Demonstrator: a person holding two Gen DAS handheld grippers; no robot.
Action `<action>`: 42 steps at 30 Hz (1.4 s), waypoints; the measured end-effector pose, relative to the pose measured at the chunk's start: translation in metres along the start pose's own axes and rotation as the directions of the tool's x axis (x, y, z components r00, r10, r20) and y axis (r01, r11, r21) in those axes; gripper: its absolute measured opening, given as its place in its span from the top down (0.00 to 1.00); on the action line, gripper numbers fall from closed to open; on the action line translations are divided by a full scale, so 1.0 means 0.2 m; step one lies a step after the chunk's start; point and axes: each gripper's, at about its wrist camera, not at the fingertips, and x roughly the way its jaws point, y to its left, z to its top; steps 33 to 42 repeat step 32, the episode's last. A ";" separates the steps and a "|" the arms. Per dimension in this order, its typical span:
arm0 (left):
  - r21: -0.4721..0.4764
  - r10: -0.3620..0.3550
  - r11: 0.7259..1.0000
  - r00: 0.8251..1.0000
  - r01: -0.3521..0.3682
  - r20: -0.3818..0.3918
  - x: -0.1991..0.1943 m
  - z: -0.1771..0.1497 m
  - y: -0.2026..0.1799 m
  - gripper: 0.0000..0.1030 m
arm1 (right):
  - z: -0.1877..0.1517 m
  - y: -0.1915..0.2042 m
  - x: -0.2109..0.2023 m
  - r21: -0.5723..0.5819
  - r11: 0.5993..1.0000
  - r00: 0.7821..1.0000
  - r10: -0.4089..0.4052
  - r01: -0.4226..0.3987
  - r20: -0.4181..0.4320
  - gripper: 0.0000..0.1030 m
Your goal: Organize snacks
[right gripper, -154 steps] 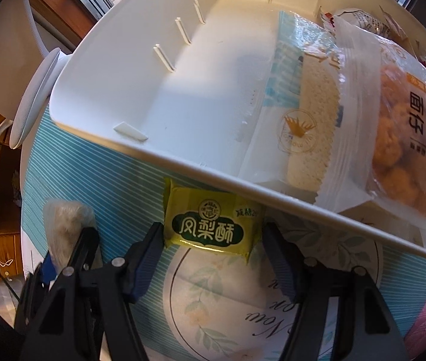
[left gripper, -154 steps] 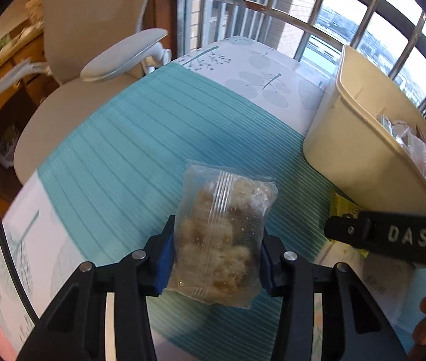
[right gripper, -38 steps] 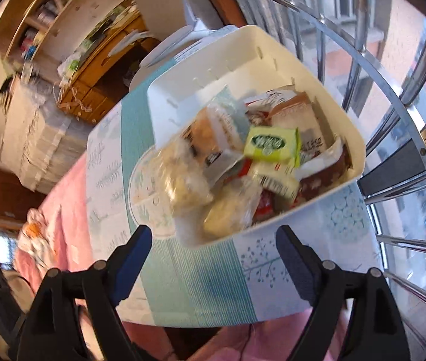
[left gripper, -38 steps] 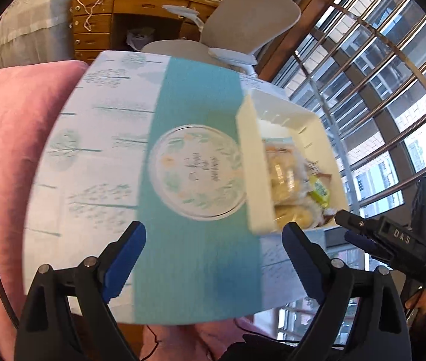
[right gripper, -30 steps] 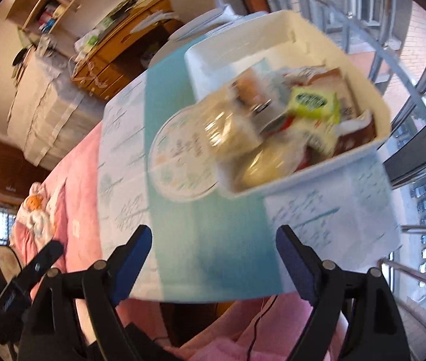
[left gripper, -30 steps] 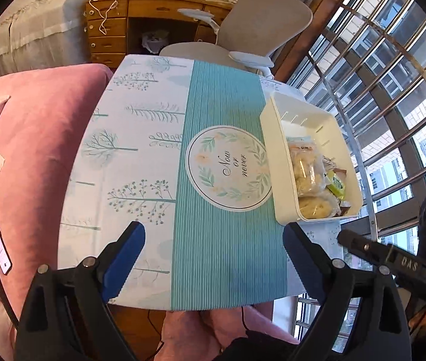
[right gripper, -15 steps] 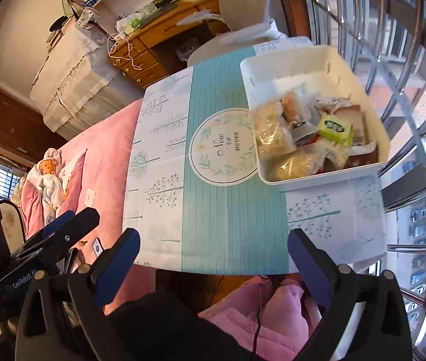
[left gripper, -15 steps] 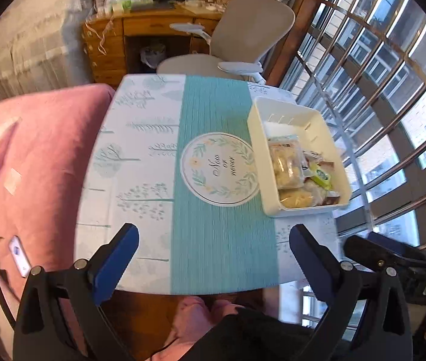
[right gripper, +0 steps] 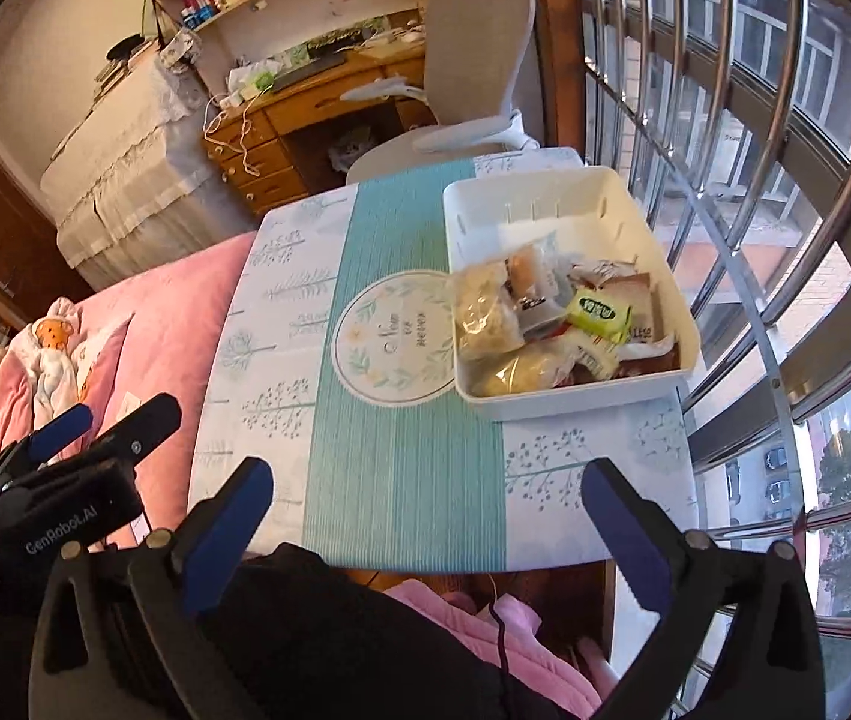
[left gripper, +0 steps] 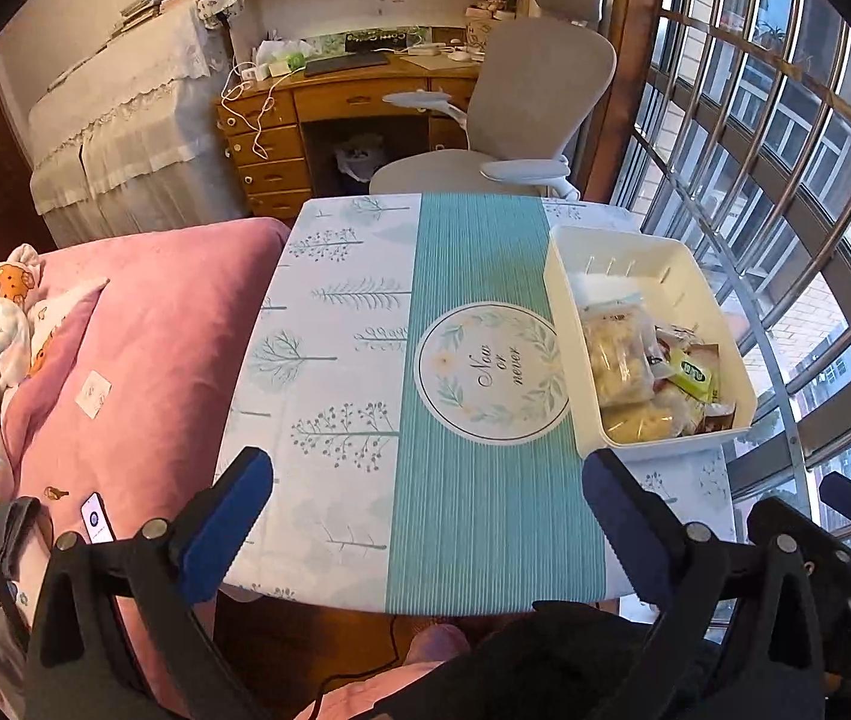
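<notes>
Sitting at the right side of the surface (left gripper: 329, 360) is a cream plastic bin (left gripper: 563, 312), its near half heaped with snack packets (left gripper: 617, 360) — clear bags of pale puffs, brown wrappers and a small yellow-green packet (left gripper: 692, 371) lying on top toward the right. The bin's far half is showing bare floor. In the right wrist view the same bin (right gripper: 641, 210) is resting just right of the round printed medallion (right gripper: 392, 339) on the teal striped runner (right gripper: 389, 468), with the yellow-green packet (right gripper: 599, 315) again uppermost.

Both tools are hanging well above the near edge of the surface, apart from the bin. The left tool (left gripper: 425, 519) is spreading its blue-padded jaws wide — nothing is lying between them. The right tool (right gripper: 425, 513) is likewise opening wide and carrying nothing.

A grey office chair (left gripper: 521, 102) is standing at the far end, a wooden desk (left gripper: 329, 114) behind it, a pink bed (left gripper: 143, 348) lying to the left, and a barred window (left gripper: 785, 138) curving along the right.
</notes>
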 end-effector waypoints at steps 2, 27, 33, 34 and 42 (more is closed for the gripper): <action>0.002 0.005 1.000 1.000 -0.005 0.007 0.00 0.01 -0.01 0.00 | 0.01 0.00 0.01 -0.003 1.000 1.000 0.006 -0.006 -0.001 0.00; 0.033 0.022 0.999 1.000 -0.021 -0.009 0.02 0.00 -0.07 0.00 | 0.01 -0.05 0.05 0.013 0.999 0.998 0.035 -0.034 -0.051 0.00; 0.033 0.025 0.999 1.000 -0.024 -0.017 0.01 -0.01 -0.07 0.00 | 0.01 -0.06 0.07 0.018 0.999 0.997 0.038 -0.037 -0.065 0.00; 0.033 0.025 0.999 1.000 -0.024 -0.017 0.01 -0.01 -0.07 0.00 | 0.01 -0.06 0.07 0.018 0.999 0.997 0.038 -0.037 -0.065 0.00; 0.033 0.025 0.999 1.000 -0.024 -0.017 0.01 -0.01 -0.07 0.00 | 0.01 -0.06 0.07 0.018 0.999 0.997 0.038 -0.037 -0.065 0.00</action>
